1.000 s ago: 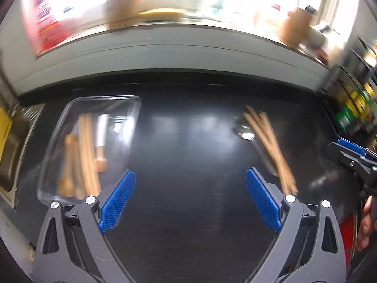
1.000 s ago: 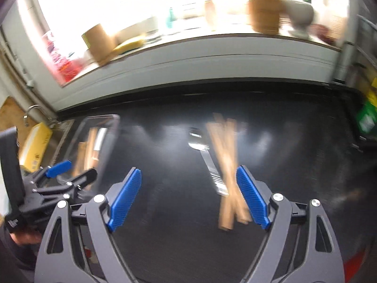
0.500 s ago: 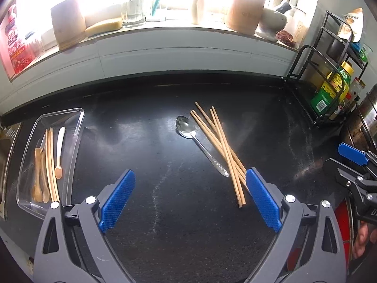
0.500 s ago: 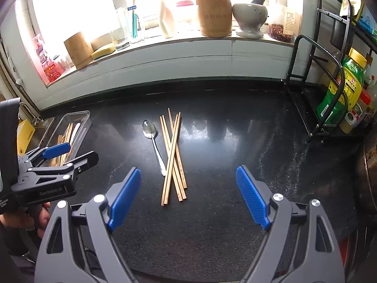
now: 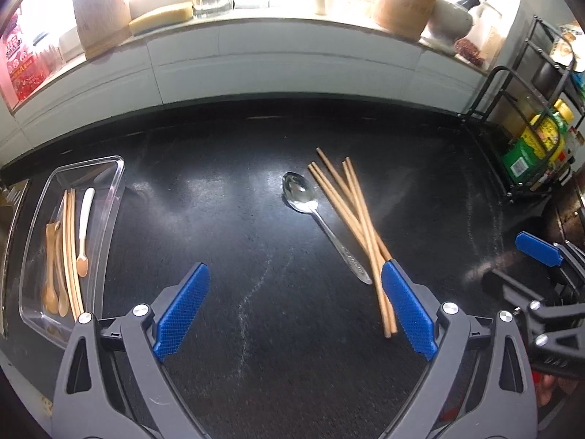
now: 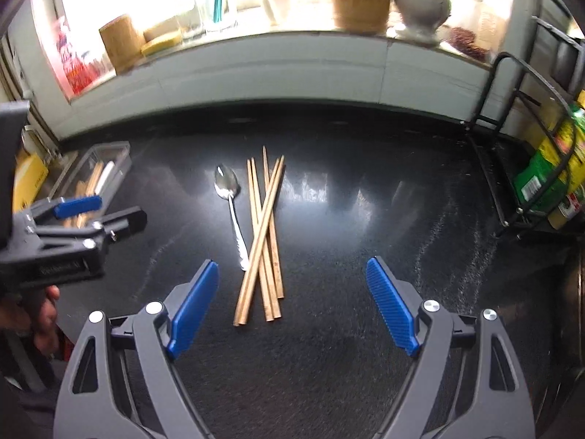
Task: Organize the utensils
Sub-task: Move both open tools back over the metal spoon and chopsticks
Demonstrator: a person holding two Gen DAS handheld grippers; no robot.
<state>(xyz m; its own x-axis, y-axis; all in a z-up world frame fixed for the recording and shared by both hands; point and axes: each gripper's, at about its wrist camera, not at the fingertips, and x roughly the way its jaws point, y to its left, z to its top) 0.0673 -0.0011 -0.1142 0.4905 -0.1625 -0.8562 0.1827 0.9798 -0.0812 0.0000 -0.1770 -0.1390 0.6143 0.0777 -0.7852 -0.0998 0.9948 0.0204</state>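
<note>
Several wooden chopsticks (image 5: 356,219) lie crossed on the black counter, with a metal spoon (image 5: 314,216) just left of them. They also show in the right wrist view: chopsticks (image 6: 265,234), spoon (image 6: 232,208). A clear plastic tray (image 5: 109,197) at the far left holds chopsticks, wooden spoons and a white-handled spoon; it shows in the right wrist view too (image 6: 120,153). My left gripper (image 5: 294,311) is open and empty, its right finger beside the chopsticks' near ends. My right gripper (image 6: 292,307) is open and empty, above the chopsticks' near ends.
A window sill (image 5: 256,29) with wooden holders, glass, sponge and mortar runs along the back. A black wire rack (image 6: 530,153) with bottles stands at the right. A sink edge (image 5: 11,219) lies left of the tray.
Both grippers swung from the tray side toward the counter's middle and came closer to the chopsticks and spoon. Both stayed open and empty.
</note>
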